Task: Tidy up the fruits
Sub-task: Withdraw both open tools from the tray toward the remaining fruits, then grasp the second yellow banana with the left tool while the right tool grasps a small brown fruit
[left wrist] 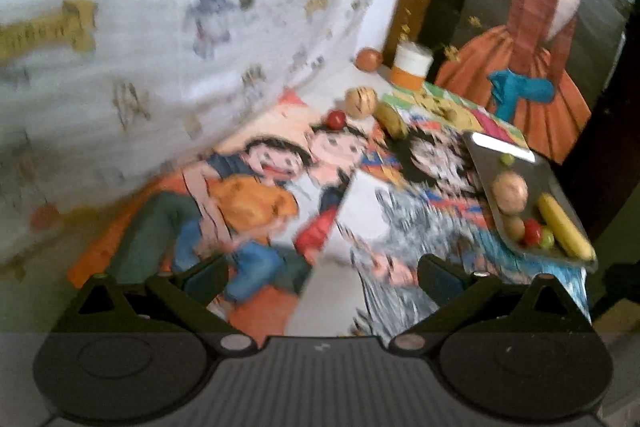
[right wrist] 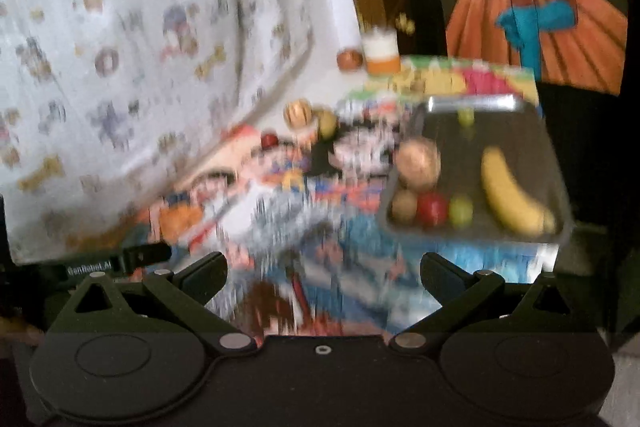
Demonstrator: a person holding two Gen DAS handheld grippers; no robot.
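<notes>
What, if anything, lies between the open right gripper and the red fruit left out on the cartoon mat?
Nothing visible does. The right gripper is open and empty, and only bare patterned mat lies between it and the small red fruit. The tray sits off to the right, clear of that line.

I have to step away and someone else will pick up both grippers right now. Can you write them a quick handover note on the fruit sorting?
Left gripper: open, holding nothing, above the cartoon-print cloth.
Right gripper: open, holding nothing, short of the tray.
Done: in the tray are a banana, a large tan round fruit, a small brown fruit, a red fruit and two small green ones.
Left: on the cloth are a striped tan fruit, a small red fruit and a yellow-green fruit; an orange-brown one sits by the cup.
</notes>
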